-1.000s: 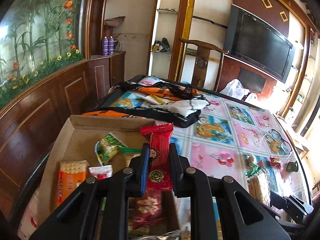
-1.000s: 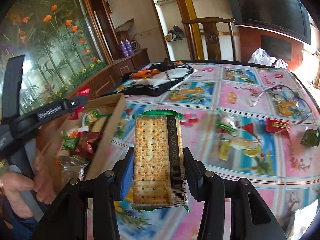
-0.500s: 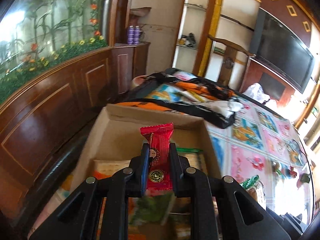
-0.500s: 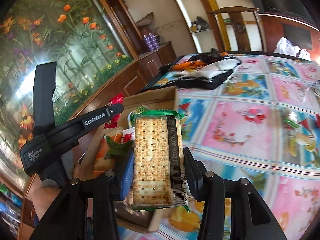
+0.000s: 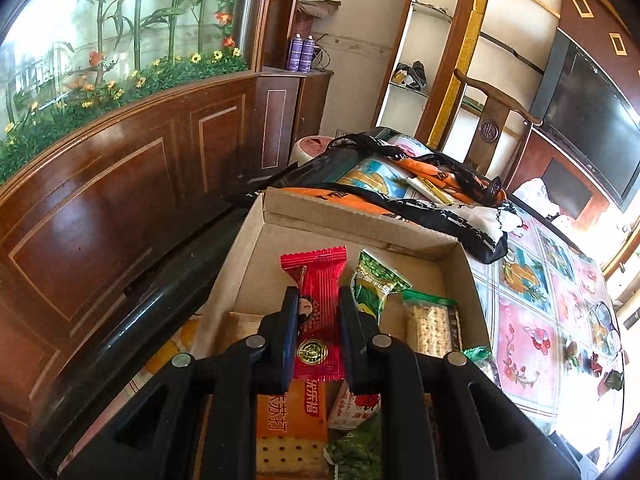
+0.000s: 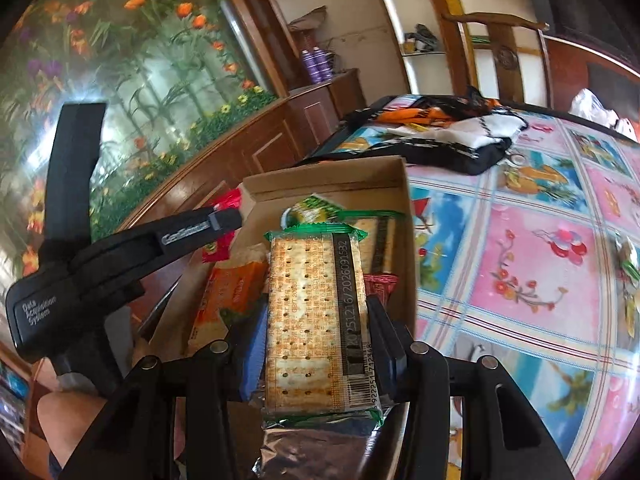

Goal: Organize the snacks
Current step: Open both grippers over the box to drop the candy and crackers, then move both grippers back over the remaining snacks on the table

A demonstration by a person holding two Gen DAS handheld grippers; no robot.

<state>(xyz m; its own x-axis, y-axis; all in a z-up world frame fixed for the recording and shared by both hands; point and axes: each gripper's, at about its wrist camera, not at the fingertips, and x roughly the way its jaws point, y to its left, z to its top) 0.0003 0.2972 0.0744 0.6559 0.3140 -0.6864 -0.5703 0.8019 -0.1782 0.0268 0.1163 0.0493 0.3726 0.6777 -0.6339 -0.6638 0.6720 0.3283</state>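
Left wrist: tongs [image 5: 318, 314] tilted down over box [image 5: 360, 228], gripping red pkt [image 5: 316, 300]

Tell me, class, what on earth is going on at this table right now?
A person is sorting snacks into a cardboard box using two hand-held grippers. The left gripper is clamped on a red snack packet above the box. The right gripper grips a clear cracker pack, also over the box. Several snacks already lie inside, including an orange cracker pack. More small snacks remain on the flowered tablecloth.
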